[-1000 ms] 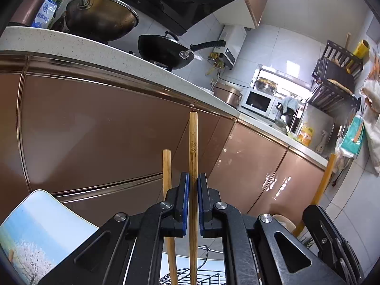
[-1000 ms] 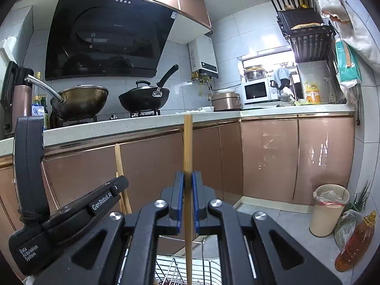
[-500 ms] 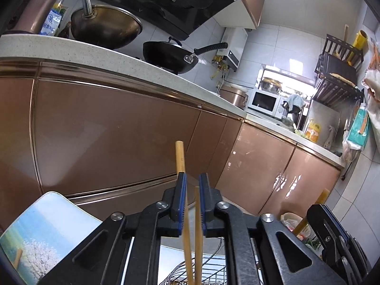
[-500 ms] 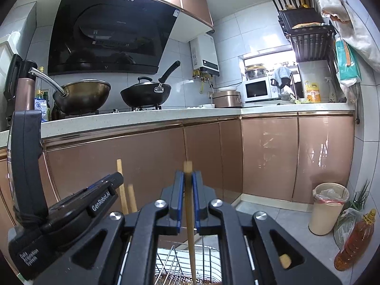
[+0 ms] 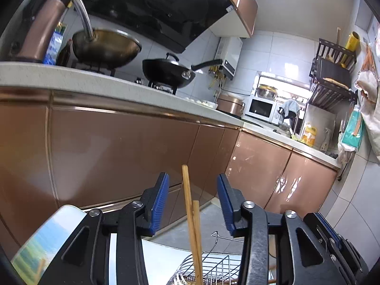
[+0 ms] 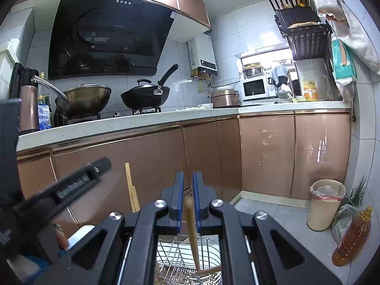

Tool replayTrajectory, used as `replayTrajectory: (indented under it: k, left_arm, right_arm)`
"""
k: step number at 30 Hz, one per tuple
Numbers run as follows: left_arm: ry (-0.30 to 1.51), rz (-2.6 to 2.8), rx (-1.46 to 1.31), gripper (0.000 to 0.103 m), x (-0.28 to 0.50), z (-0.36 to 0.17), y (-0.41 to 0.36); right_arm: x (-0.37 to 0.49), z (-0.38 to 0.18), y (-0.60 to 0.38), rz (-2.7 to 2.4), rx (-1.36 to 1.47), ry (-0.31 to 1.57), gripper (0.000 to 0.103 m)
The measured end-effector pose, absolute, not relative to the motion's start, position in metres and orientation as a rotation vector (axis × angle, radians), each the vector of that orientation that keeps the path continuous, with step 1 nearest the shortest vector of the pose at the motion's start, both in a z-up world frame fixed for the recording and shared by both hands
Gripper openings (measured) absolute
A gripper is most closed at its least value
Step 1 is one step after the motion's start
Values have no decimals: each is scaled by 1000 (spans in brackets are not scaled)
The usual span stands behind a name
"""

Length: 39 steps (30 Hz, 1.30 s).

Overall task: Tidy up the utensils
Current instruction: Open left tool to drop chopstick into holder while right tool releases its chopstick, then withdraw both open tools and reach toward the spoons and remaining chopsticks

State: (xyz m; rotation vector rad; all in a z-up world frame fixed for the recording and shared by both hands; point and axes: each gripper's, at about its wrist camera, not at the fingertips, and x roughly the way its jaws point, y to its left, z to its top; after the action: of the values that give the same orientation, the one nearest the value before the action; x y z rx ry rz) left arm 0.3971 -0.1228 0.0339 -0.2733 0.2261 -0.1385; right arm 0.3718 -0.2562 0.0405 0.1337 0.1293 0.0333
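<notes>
In the left wrist view my left gripper [image 5: 192, 187] is open, its blue pads wide apart. Two wooden chopsticks [image 5: 191, 223] stand between the pads, untouched, with their lower ends in a wire utensil basket [image 5: 213, 269]. In the right wrist view my right gripper [image 6: 187, 185] has its pads close together with a narrow gap. A wooden chopstick [image 6: 191, 228] leans below and between them, its tip down in the wire basket [image 6: 187, 258]. Whether the pads still touch it is unclear. Two more chopsticks [image 6: 131, 194] stand to the left.
Copper-coloured cabinet fronts [image 6: 266, 156] and a white counter [image 6: 142, 121] with two woks stand ahead. A tray with a landscape print [image 5: 45, 244] lies at lower left. A bin [image 6: 325, 204] and an oil bottle [image 6: 353, 235] stand on the floor at right.
My left gripper has opened and let its chopstick drop into the basket beside the other. The chopstick in my right gripper has slid down into the basket.
</notes>
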Motion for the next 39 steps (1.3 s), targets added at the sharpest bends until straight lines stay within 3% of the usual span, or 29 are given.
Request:
replayTrajectory:
  k: [22,39]
  left_arm:
    - [241,0,-237,58,250,108,9]
    - [433,-24,-191,58,179,89,58]
  right_arm:
    - [242,118,-257,10,165,172,10]
    - [172,116,-225,73,124,332,10]
